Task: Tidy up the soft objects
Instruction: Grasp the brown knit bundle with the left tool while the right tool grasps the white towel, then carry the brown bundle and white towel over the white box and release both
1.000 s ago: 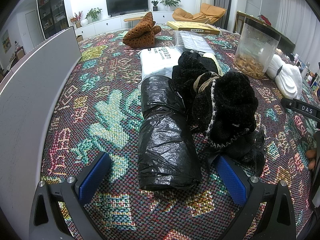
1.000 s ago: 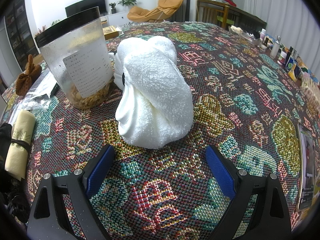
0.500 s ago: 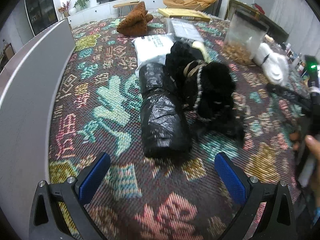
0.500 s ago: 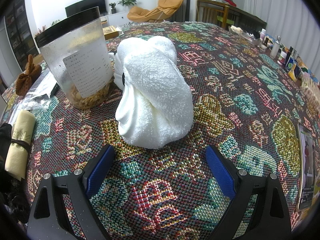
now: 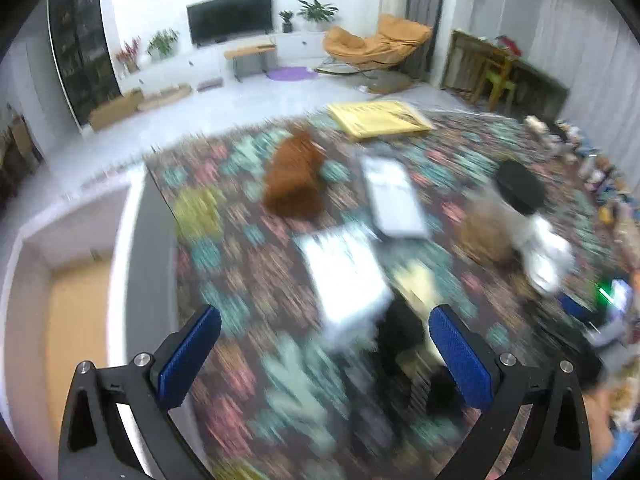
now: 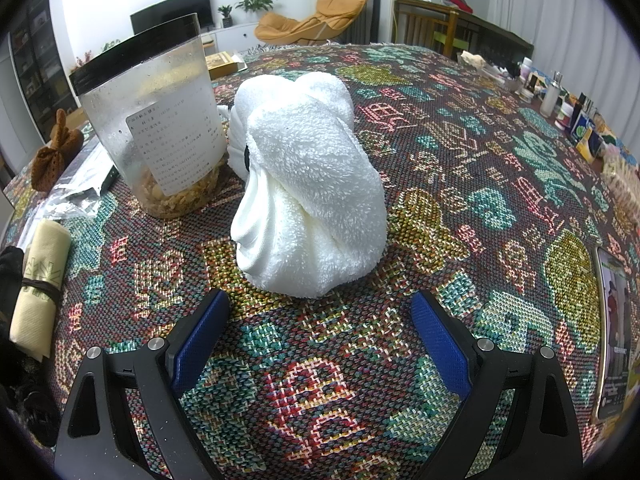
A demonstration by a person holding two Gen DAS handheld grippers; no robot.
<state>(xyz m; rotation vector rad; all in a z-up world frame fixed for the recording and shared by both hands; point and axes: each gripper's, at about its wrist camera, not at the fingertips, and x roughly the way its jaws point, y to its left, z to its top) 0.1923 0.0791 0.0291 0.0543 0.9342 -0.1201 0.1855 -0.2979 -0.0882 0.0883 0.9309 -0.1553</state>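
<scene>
Both grippers gape empty, right gripper (image 6: 316,328) before a fluffy, bunched white towel (image 6: 308,192).

Left wrist view is motion-smeared throughout: tablecloth (image 5: 224,248) pattern unreadable, print on the white package (image 5: 344,276) illegible, black bundles (image 5: 400,332) just right of that package have no clear outline. Jar (image 5: 492,224) further right of the package is a blur, contents untellable. In the right wrist view, the black fuzzy item (image 6: 12,276) left of the white towel bundle (image 6: 308,184) is cut by the frame edge; the jar (image 6: 156,132) label text is too small to read; the phone (image 6: 614,336) right of the towel is cropped.
</scene>
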